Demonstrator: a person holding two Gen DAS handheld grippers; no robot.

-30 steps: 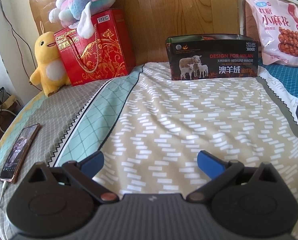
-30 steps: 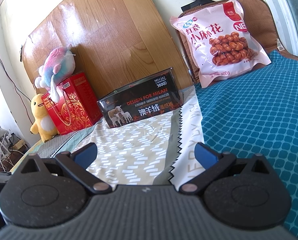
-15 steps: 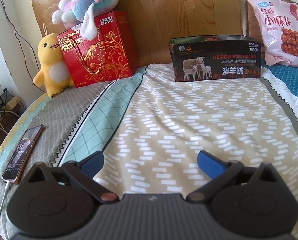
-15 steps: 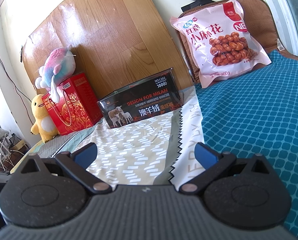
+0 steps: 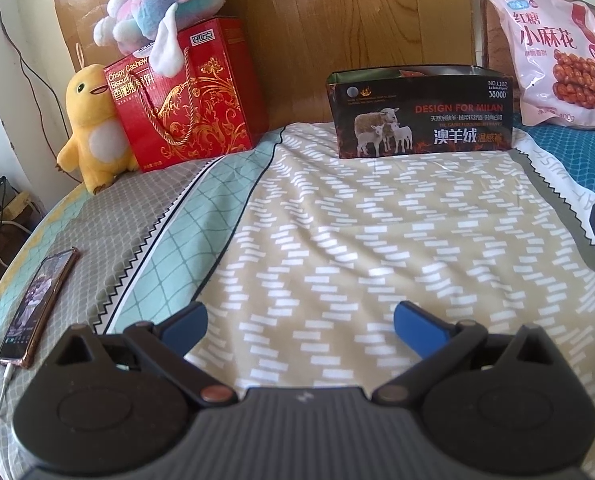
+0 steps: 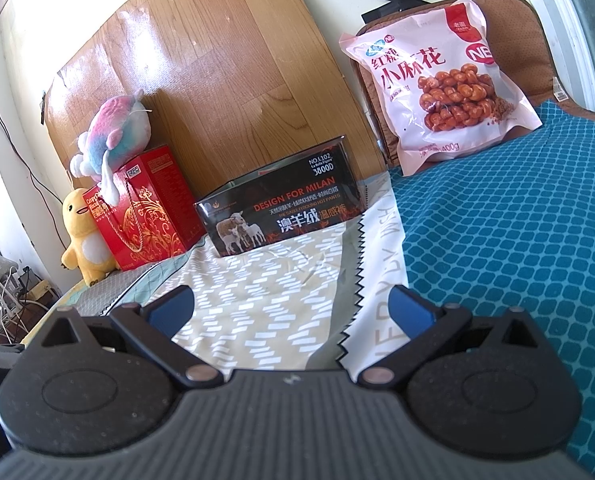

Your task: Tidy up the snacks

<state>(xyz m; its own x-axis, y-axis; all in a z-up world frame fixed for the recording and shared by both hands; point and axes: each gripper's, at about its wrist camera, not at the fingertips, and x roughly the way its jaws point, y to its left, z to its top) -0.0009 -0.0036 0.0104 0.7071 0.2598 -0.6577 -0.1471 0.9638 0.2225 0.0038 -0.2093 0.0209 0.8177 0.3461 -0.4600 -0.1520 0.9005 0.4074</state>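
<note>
Both claws spread, left claw (image 5: 300, 322), right claw (image 6: 291, 306)

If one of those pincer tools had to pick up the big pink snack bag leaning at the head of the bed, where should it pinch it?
Probably the top edge of the pink snack bag, coming from above and in front with the right gripper, which is open. The bag stands nearly upright against the brown cushion, so its flat upper seam is free. The bulging middle looks too wide for the fingers.

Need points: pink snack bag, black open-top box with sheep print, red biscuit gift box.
pink snack bag (image 6: 437, 92): right wrist view, front panel.
black open-top box with sheep print (image 5: 421, 120): left wrist view, front face.
red biscuit gift box (image 5: 185, 108): left wrist view, front face.
</note>
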